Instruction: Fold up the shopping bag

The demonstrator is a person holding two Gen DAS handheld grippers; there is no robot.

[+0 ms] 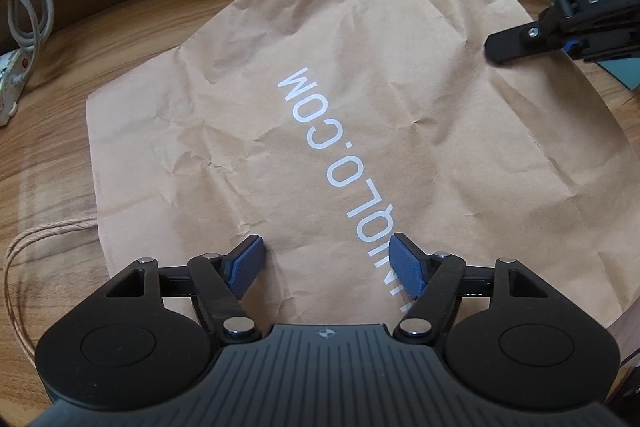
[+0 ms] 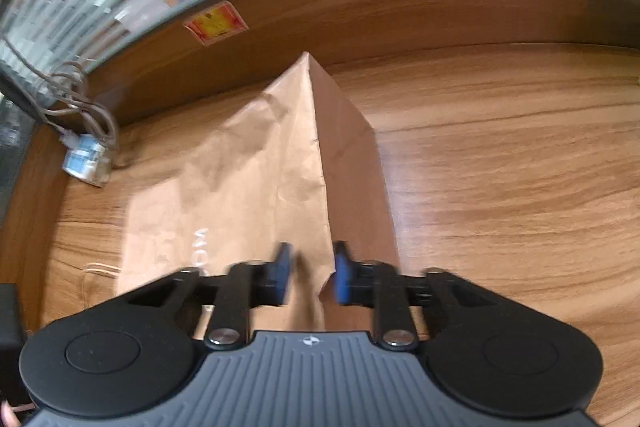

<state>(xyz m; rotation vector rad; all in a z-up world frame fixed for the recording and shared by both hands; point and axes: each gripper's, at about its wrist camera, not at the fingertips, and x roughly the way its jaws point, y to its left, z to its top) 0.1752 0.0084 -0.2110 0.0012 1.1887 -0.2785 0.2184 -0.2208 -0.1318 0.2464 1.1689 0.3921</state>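
Observation:
A crumpled brown paper shopping bag (image 1: 340, 99) with white lettering lies flat on the wooden table. Its twine handle (image 1: 24, 259) sticks out at the left. My left gripper (image 1: 326, 261) is open just above the bag's near edge, blue pads apart. My right gripper (image 1: 520, 43) shows at the bag's right edge in the left wrist view. In the blurred right wrist view my right gripper (image 2: 310, 273) straddles a raised fold of the bag (image 2: 320, 163), with a narrow gap between its pads. The bag's edge stands up between the pads.
A white power strip with coiled cables (image 1: 16, 39) lies at the table's left end and also shows in the right wrist view (image 2: 86, 163). A teal box (image 1: 616, 67) sits behind the right gripper. A wooden back wall (image 2: 400, 7) bounds the table.

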